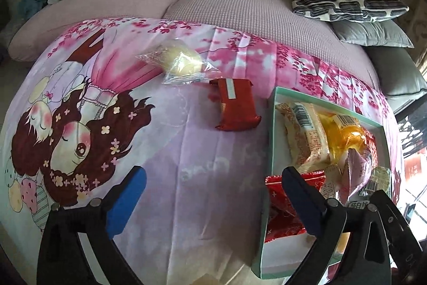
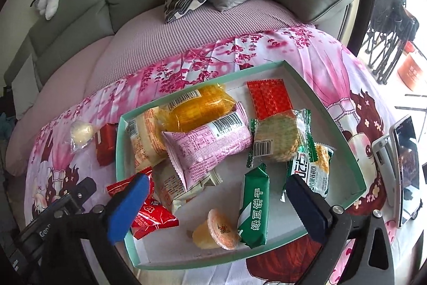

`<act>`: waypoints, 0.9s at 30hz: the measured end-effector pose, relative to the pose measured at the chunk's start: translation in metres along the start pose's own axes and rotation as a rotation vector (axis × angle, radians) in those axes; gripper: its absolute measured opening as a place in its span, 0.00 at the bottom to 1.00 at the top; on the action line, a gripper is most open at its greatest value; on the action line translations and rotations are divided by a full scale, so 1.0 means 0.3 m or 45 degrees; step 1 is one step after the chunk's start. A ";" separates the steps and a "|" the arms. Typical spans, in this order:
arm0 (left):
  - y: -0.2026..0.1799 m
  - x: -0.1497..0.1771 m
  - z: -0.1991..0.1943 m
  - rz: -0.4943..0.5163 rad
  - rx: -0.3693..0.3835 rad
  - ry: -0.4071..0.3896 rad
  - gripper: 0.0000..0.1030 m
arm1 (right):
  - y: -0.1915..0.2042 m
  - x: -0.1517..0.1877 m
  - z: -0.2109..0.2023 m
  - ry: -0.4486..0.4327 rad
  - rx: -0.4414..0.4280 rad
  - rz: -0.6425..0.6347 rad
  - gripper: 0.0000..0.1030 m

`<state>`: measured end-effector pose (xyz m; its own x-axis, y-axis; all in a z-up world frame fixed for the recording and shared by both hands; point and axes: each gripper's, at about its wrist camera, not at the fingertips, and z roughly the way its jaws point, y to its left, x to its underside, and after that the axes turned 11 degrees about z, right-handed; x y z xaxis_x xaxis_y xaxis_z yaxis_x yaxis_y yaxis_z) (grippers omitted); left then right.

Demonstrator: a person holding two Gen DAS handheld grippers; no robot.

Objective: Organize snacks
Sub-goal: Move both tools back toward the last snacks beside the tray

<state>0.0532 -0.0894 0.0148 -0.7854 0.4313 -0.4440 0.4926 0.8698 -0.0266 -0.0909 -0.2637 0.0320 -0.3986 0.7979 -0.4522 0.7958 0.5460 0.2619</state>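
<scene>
Snack tray (image 2: 344, 124) beneath right hand-held gripper (image 2: 216, 194)

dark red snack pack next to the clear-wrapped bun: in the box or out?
Out. The dark red pack lies on the blanket, just outside the green box wall, beside the bun.

The right gripper (image 2: 216, 200) hangs wide open over the near end of a mint-green tray (image 2: 347, 140) that lies on a pink cartoon-print blanket (image 2: 320, 55), nothing between its blue pads. In the tray lie a pink packet (image 2: 205, 146), an orange packet (image 2: 202, 108), a red square packet (image 2: 269, 98), a green biscuit bar (image 2: 253, 205) and a jelly cup (image 2: 216, 231). Beside the tray, on the blanket, sit a dark red packet (image 2: 106, 143) and a clear-wrapped bun (image 2: 80, 135).
</scene>
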 end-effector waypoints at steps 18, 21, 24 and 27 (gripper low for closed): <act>0.037 -0.030 -0.057 0.037 -0.248 -0.026 0.98 | 0.032 0.001 -0.043 -0.103 0.062 -0.054 1.00; 0.063 -0.038 -0.061 0.031 -0.258 -0.024 0.98 | 0.052 0.009 -0.047 -0.099 0.047 -0.069 1.00; 0.099 -0.049 -0.062 0.023 -0.281 -0.009 0.98 | 0.090 0.020 -0.061 -0.120 0.053 -0.109 1.00; 0.139 -0.057 -0.059 0.013 -0.291 0.011 0.98 | 0.142 0.039 -0.075 -0.136 0.033 -0.157 1.00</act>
<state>0.0805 -0.0562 0.0370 -0.7844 0.4415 -0.4357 0.4037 0.8966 0.1817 -0.0719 -0.2253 0.0571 -0.4446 0.6926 -0.5680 0.7558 0.6304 0.1772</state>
